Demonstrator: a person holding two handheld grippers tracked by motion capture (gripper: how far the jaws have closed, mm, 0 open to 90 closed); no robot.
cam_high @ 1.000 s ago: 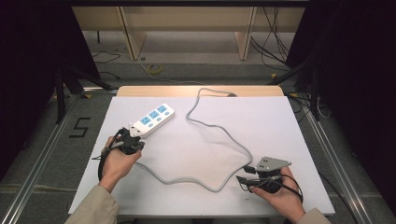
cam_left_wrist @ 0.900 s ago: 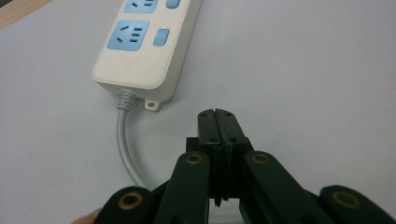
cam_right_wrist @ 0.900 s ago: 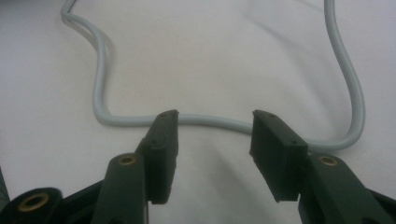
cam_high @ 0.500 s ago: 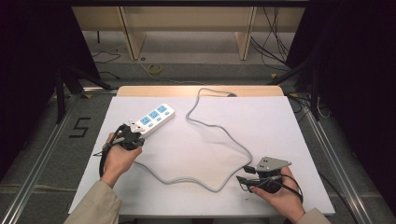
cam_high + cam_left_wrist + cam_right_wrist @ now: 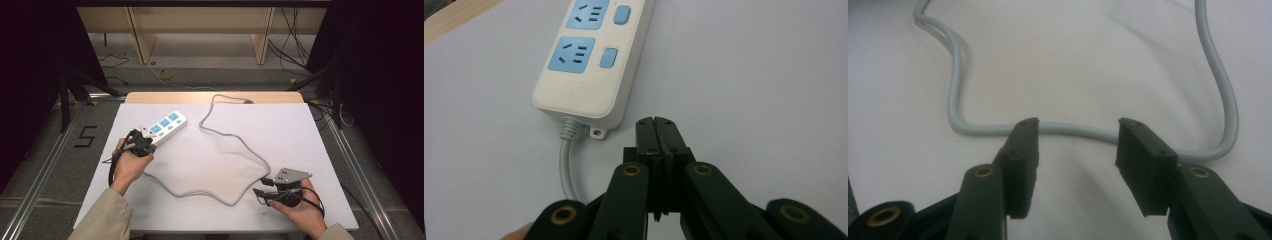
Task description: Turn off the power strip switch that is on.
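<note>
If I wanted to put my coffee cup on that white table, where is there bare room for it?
The far right stretch of the table, beyond the grey cord, is bare. So is the patch inside the cord's loop, mid-table. It is crowded at the left, where the power strip meets the shut left tongs, and near the open right tongs.

White power strip point(image 5: 163, 126), blue sockets point(image 5: 573, 52)

Power strip point(image 5: 591, 60) far end cut by top edge (left gripper view); cable point(image 5: 235, 145) plug end beyond table, unreadable.
</note>
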